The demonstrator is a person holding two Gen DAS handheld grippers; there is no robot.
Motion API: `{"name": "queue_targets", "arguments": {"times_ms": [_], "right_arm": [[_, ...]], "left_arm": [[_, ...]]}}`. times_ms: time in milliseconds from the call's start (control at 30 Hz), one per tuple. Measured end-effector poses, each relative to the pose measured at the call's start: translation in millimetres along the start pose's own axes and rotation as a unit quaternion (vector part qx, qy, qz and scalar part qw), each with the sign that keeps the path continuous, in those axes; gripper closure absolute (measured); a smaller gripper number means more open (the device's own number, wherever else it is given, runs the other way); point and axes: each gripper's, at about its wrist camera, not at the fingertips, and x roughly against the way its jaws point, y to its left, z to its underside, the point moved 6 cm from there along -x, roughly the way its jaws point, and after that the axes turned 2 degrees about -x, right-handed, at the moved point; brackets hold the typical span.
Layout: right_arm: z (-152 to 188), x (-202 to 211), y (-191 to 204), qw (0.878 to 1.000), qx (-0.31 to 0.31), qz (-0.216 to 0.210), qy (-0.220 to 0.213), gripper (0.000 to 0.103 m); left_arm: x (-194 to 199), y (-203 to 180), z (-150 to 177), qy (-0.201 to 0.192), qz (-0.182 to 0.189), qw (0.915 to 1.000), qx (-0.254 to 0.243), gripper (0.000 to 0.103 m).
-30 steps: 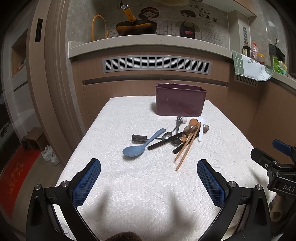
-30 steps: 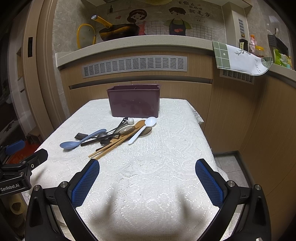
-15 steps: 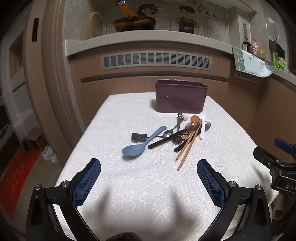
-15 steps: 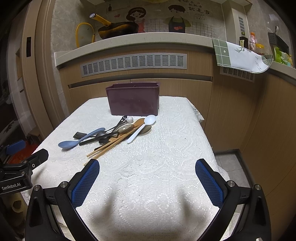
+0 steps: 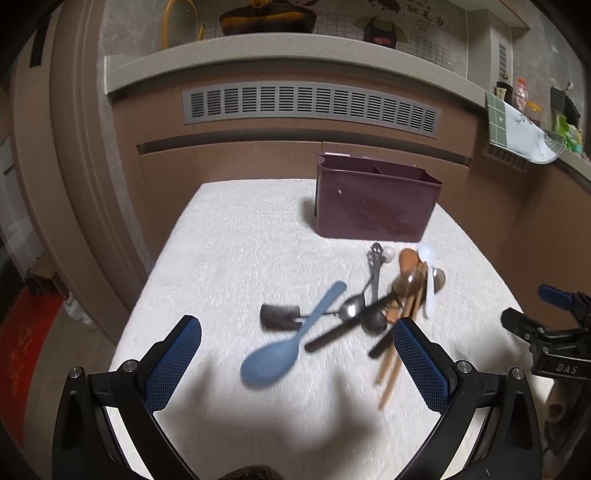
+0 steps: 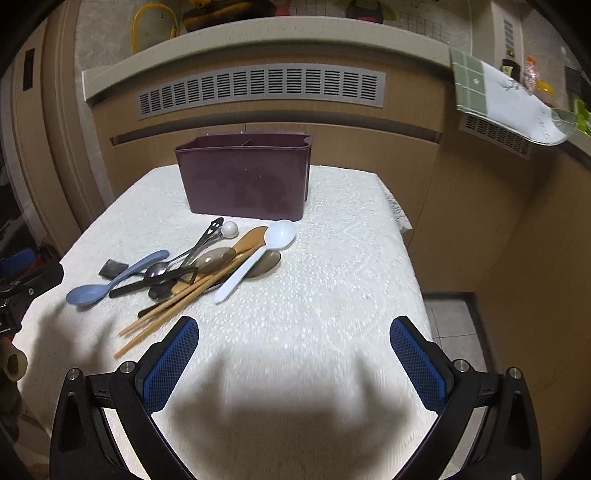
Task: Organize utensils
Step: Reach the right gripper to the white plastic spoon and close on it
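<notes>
A heap of utensils lies on the white tablecloth (image 5: 236, 251): a blue spoon (image 5: 284, 350) (image 6: 107, 282), a white spoon (image 6: 258, 260) (image 5: 428, 280), wooden chopsticks (image 6: 170, 310) (image 5: 397, 354), metal spoons (image 5: 364, 299) and a black-handled utensil (image 5: 340, 332). Behind them stands a purple divided caddy (image 5: 373, 199) (image 6: 243, 177). My left gripper (image 5: 295, 365) is open and low over the cloth, its tips flanking the blue spoon's bowl and the chopsticks. My right gripper (image 6: 293, 363) is open and holds nothing, in front of the heap and a little to its right.
Wooden cabinets with a grey vent (image 5: 310, 103) rise behind the table, under a counter with a pan (image 5: 266, 14). A green-and-white cloth (image 6: 506, 99) hangs at the right. The table's right edge (image 6: 413, 258) drops to a tiled floor. Each gripper shows at the edge of the other's view.
Both grippers have moved forward and down toward the utensil heap; the heap and the caddy now look larger. Nothing on the table has been touched or moved.
</notes>
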Motion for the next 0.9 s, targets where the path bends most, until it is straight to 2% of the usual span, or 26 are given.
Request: {"name": "queue_targets", "arguments": {"times_ms": [133, 233, 367, 500, 533, 567, 633, 667, 733, 800, 900], "right_arm": [[-19.3, -28.3, 3.9, 1.000, 0.004, -0.018, 0.024, 0.000], [-34.4, -55.9, 1.2, 0.998, -0.018, -0.035, 0.049, 0.000], [-50.5, -96.1, -3.5, 0.993, -0.066, -0.041, 0.087, 0.024], [-59.8, -136.5, 2.5, 0.989, -0.088, -0.022, 0.119, 0.032], [-60.4, -143.3, 3.8, 0.988, -0.090, -0.019, 0.125, 0.037], [-60.8, -151.1, 5.9, 0.987, -0.092, -0.015, 0.133, 0.037], [-64.8, -157.1, 10.5, 0.988, -0.084, -0.011, 0.126, 0.039], [-67.1, -157.7, 12.2, 0.989, -0.078, -0.008, 0.125, 0.043], [-69.6, -155.9, 16.8, 0.989, -0.066, -0.025, 0.126, 0.070], [-69.3, -150.1, 20.3, 0.989, -0.048, -0.047, 0.133, 0.072], [-66.1, -137.5, 14.5, 0.990, -0.033, -0.056, 0.125, 0.072]], "left_arm": [[-23.0, 7.1, -7.3, 0.022, 0.012, 0.9997, -0.001, 0.000], [-33.0, 14.1, -10.0, 0.026, 0.013, 0.9996, -0.003, 0.000], [-42.4, 24.5, -16.2, 0.022, 0.000, 0.9998, -0.001, 0.000], [-54.9, 33.8, -18.5, 0.026, -0.028, 0.9991, -0.018, 0.000], [-58.6, 33.7, -16.8, 0.032, -0.027, 0.9989, -0.022, 0.000], [-62.7, 33.0, -14.9, 0.042, -0.025, 0.9985, -0.027, 0.000], [-68.4, 31.9, -11.4, 0.052, -0.023, 0.9977, -0.036, 0.000], [-70.3, 30.5, -10.1, 0.054, -0.023, 0.9974, -0.041, 0.000], [-71.2, 26.0, -9.0, 0.052, -0.020, 0.9972, -0.049, 0.000], [-70.2, 19.8, -9.3, 0.047, -0.009, 0.9974, -0.054, 0.000], [-66.1, 5.0, -11.3, 0.039, 0.010, 0.9967, -0.071, 0.000]]}}
